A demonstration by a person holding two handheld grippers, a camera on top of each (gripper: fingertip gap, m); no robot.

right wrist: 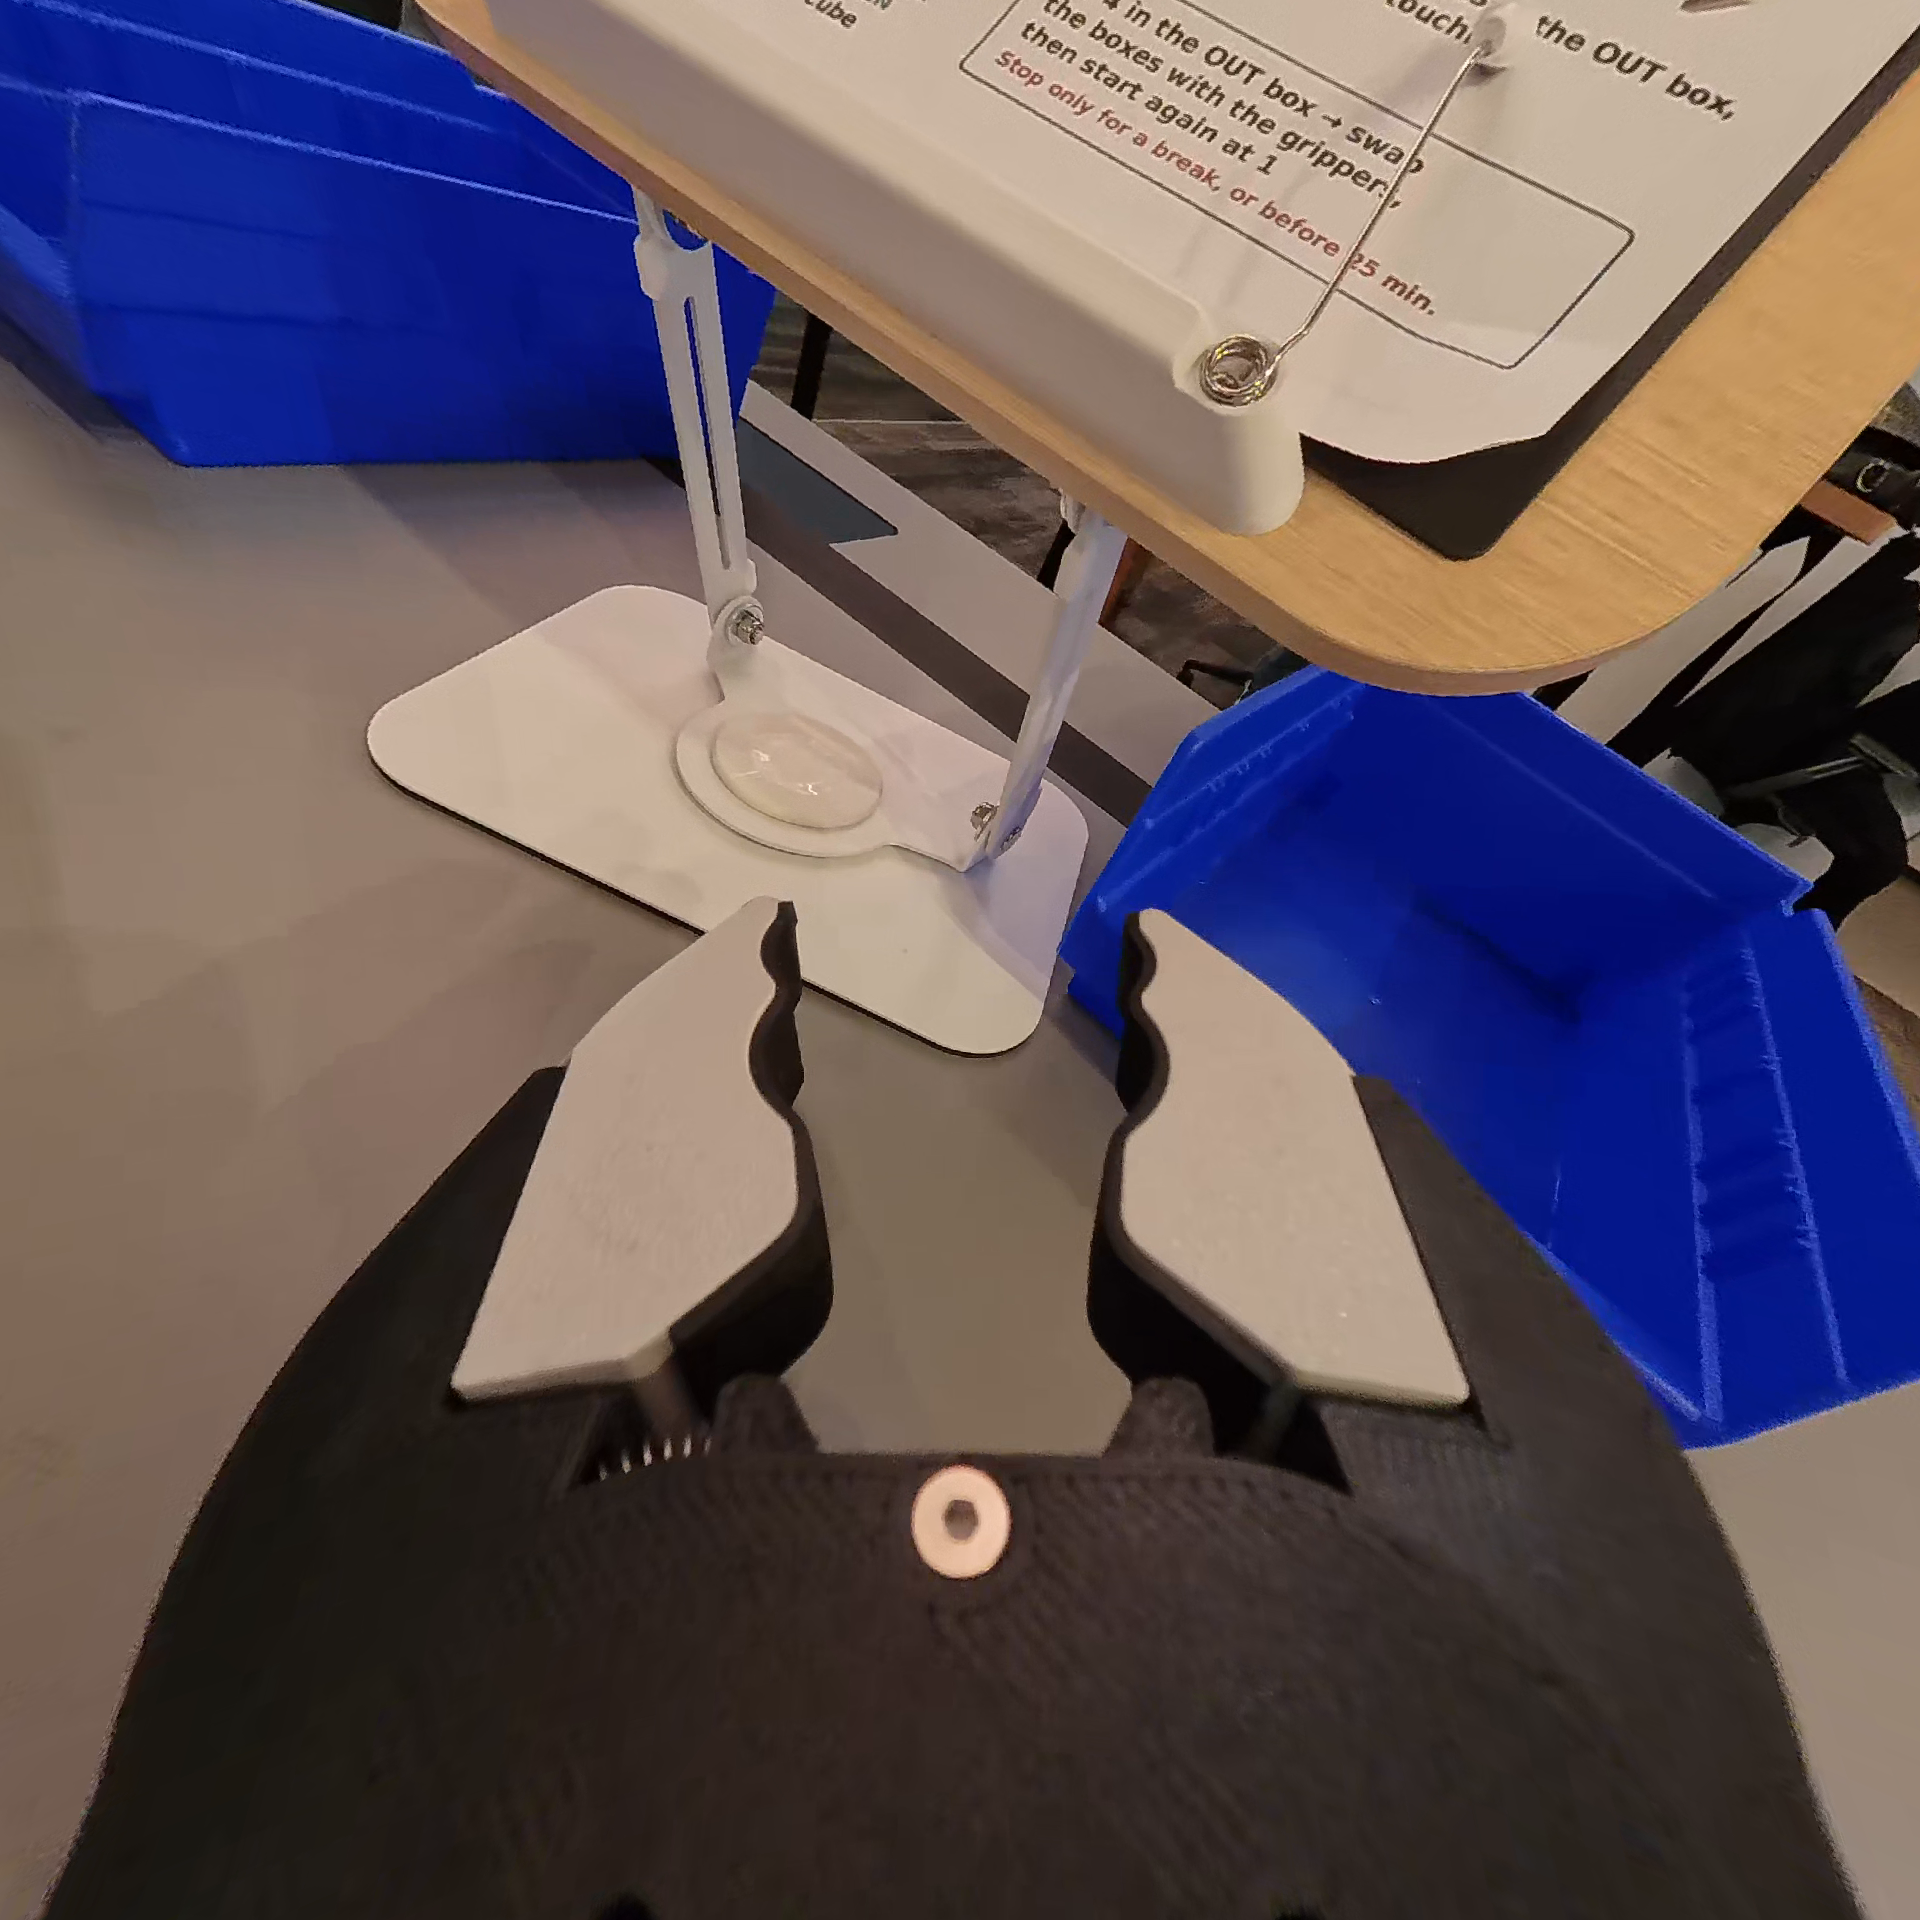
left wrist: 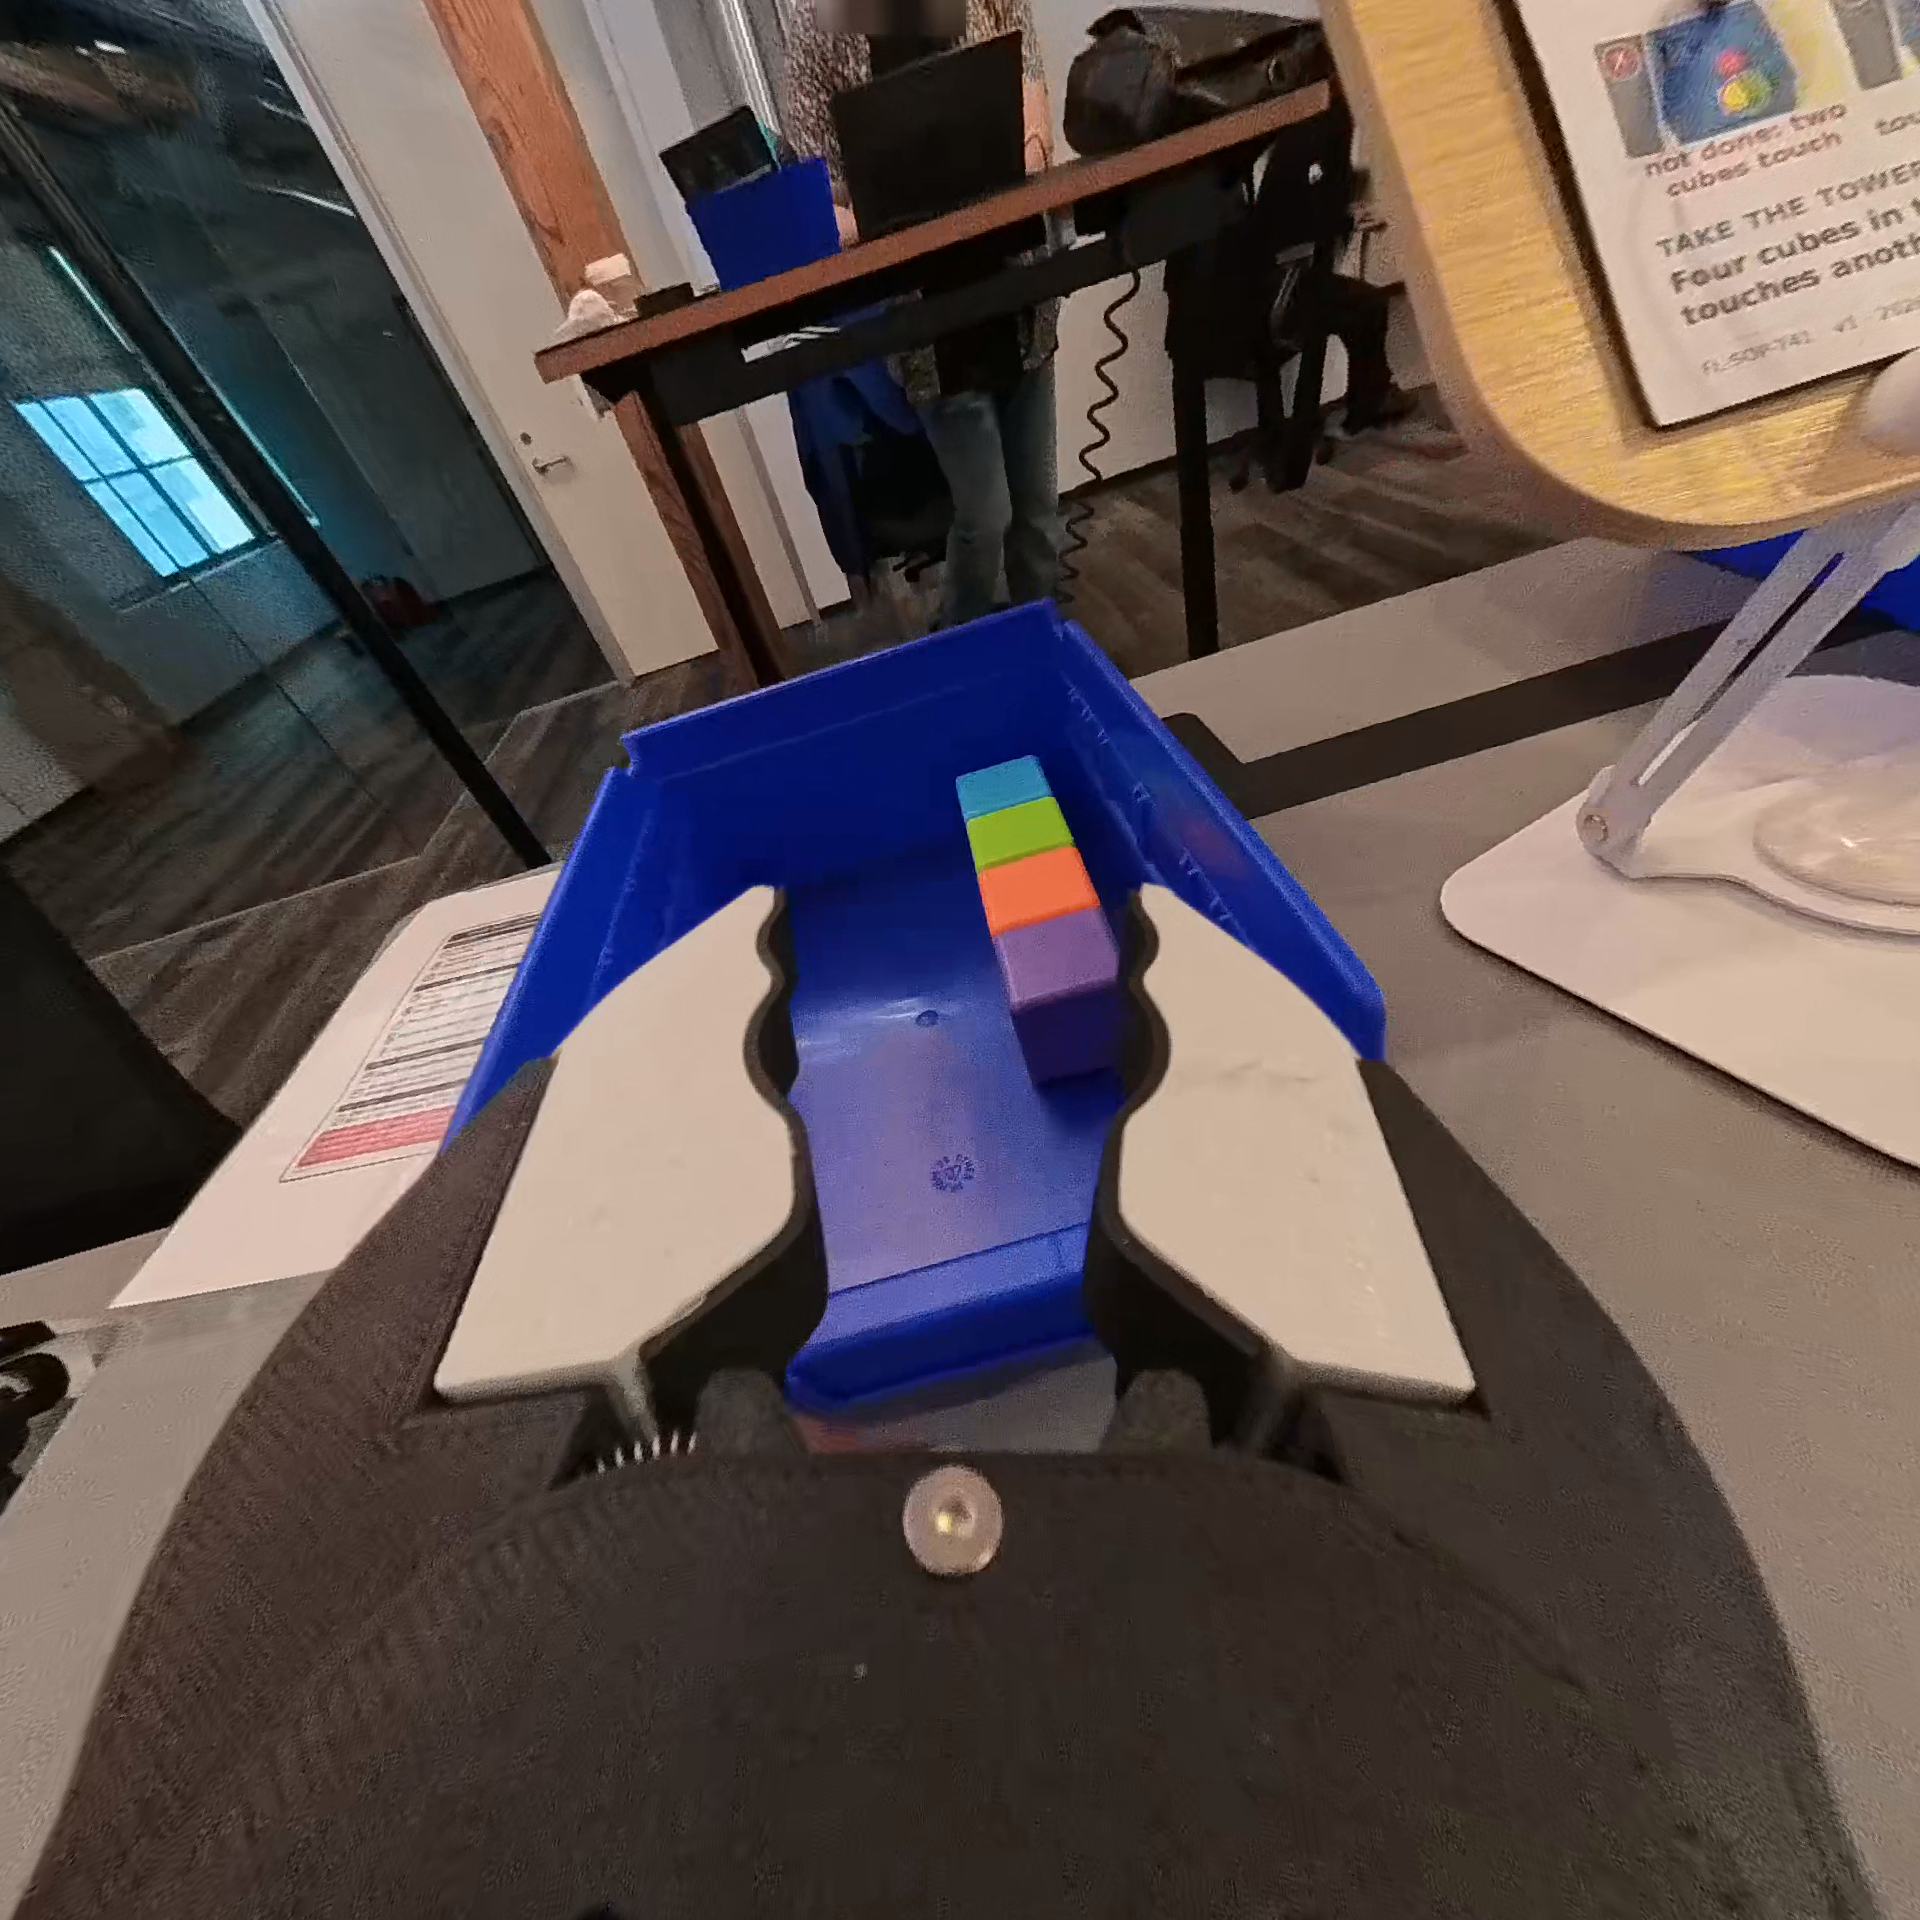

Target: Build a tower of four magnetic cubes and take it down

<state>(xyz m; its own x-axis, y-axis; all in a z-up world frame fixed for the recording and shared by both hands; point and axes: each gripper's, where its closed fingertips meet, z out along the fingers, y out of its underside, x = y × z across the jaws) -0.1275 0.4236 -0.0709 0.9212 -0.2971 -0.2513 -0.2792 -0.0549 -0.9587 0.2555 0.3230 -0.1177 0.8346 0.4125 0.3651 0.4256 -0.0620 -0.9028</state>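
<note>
Cube row (left wrist: 1039, 914) flat in bin (left wrist: 727, 821), lengthwise front-to-back.

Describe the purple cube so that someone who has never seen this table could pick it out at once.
Find the blue bin on the grey table, straight ahead of the open left gripper. Along its right wall lies a row of four touching cubes. The purple cube is the end one nearest the gripper, next to the orange cube.
</note>
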